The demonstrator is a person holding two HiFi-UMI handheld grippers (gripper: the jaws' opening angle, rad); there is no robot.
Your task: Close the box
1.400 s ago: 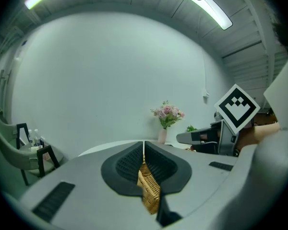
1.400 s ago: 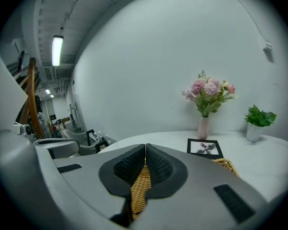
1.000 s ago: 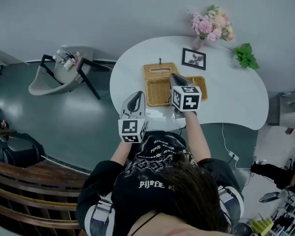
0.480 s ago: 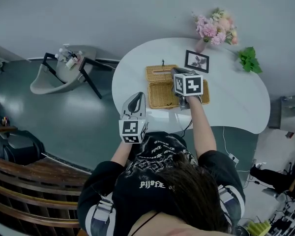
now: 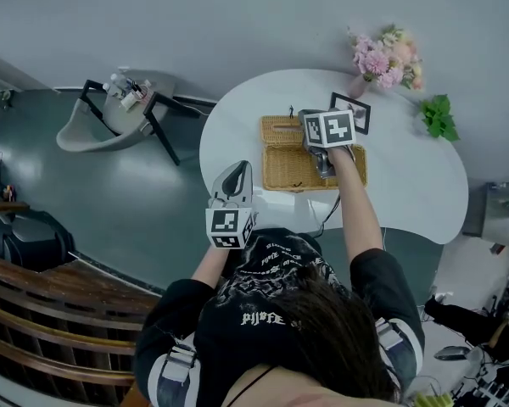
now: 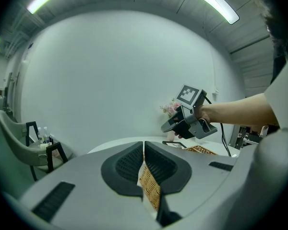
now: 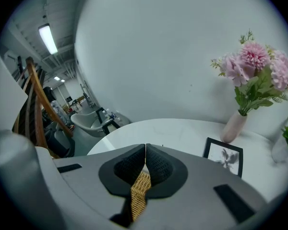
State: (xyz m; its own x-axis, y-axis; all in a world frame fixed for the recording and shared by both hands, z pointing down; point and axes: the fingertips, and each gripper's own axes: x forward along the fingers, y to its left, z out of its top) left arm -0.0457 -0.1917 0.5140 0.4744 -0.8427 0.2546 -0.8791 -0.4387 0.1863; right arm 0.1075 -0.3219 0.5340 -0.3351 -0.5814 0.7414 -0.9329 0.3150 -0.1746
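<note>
Box, wicker, looks open; sits on counter near its front edge. R gripper hangs over box's far side, jaws shut tight, nothing betw. them. L gripper is off the counter by the body, jaws likewise shut & empty. Step: prob. approach to lid, which I can't make out. Next: shut tip behind lid, swing it over. Frame & flowers close behind; free room to left.
</note>
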